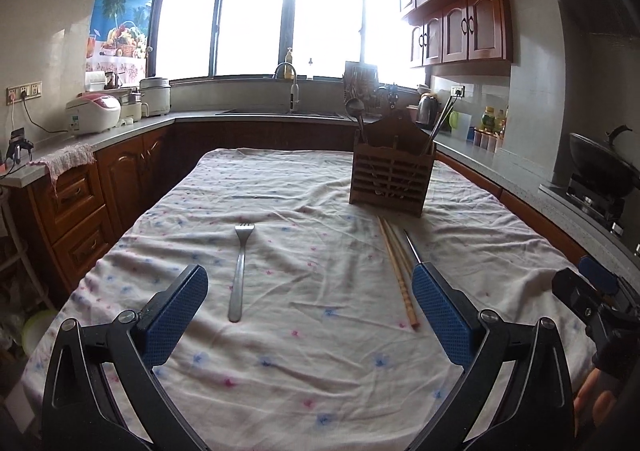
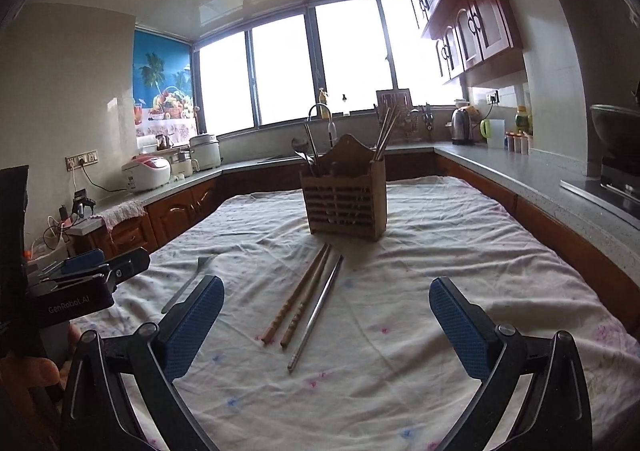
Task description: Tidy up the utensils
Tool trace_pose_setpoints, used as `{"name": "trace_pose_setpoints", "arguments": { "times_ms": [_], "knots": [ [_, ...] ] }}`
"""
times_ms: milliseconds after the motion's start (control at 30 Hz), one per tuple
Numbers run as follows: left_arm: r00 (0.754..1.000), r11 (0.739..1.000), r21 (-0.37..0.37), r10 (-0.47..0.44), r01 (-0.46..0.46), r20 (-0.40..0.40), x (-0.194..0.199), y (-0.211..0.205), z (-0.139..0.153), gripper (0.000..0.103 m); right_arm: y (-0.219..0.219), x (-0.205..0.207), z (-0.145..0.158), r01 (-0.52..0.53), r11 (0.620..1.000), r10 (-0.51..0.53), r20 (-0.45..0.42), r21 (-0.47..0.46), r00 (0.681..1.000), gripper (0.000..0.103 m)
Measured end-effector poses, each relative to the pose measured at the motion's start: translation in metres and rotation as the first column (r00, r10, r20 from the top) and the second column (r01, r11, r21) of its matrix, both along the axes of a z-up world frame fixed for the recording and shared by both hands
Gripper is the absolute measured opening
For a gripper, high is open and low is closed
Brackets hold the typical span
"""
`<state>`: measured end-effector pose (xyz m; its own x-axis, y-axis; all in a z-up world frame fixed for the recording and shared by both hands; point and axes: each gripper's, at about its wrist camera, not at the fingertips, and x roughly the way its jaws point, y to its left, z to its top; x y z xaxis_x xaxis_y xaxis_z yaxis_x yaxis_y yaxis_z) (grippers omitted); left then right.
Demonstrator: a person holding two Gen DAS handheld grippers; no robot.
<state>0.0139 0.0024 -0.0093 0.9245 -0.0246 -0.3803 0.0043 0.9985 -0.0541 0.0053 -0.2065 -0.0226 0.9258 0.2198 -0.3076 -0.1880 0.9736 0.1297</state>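
A metal fork (image 1: 240, 271) lies on the floral tablecloth (image 1: 320, 371), tines pointing away. A pair of wooden chopsticks (image 1: 398, 275) and a metal chopstick (image 1: 412, 247) lie to its right, in front of a wooden utensil holder (image 1: 390, 179) with a ladle and chopsticks in it. My left gripper (image 1: 310, 311) is open and empty above the cloth, with the fork between its fingers. In the right wrist view the wooden chopsticks (image 2: 300, 297), metal chopstick (image 2: 318, 307), fork (image 2: 186, 285) and holder (image 2: 344, 199) show. My right gripper (image 2: 326, 323) is open and empty just behind the chopsticks.
Kitchen counters (image 1: 132, 131) ring the table, with rice cookers (image 1: 94, 113), a sink faucet (image 1: 292, 87), a kettle (image 2: 460, 127) and a wok (image 1: 600, 167) on the stove at right. The right gripper (image 1: 592, 291) shows at the left view's right edge.
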Motion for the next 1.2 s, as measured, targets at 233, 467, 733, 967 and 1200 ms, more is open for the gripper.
{"name": "trace_pose_setpoints", "arguments": {
  "times_ms": [233,467,733,967,1200],
  "knots": [
    [1.000,1.000,0.025,0.010,-0.010,-0.003,-0.007,-0.003,-0.009,0.103,-0.008,-0.004,-0.011,0.034,0.999,-0.034,-0.021,0.013,0.999,0.103],
    [1.000,0.998,0.058,0.008,-0.009,0.018,-0.016,-0.008,-0.008,0.103,-0.006,-0.009,-0.015,0.033,0.999,-0.032,-0.020,0.003,0.999,0.103],
    [1.000,0.998,0.065,0.012,-0.014,0.022,-0.019,-0.008,-0.008,0.103,-0.007,-0.011,-0.017,0.036,0.999,-0.036,-0.016,0.003,0.999,0.103],
    [0.999,0.998,0.064,0.023,-0.025,0.029,-0.023,-0.006,-0.005,0.103,-0.010,-0.014,-0.016,0.044,0.999,-0.044,-0.009,0.013,0.999,0.103],
    [0.999,0.997,0.077,0.022,-0.024,0.031,-0.022,-0.007,-0.005,0.103,-0.012,-0.014,-0.015,0.045,0.999,-0.045,-0.002,0.020,0.999,0.103]
  ]
}}
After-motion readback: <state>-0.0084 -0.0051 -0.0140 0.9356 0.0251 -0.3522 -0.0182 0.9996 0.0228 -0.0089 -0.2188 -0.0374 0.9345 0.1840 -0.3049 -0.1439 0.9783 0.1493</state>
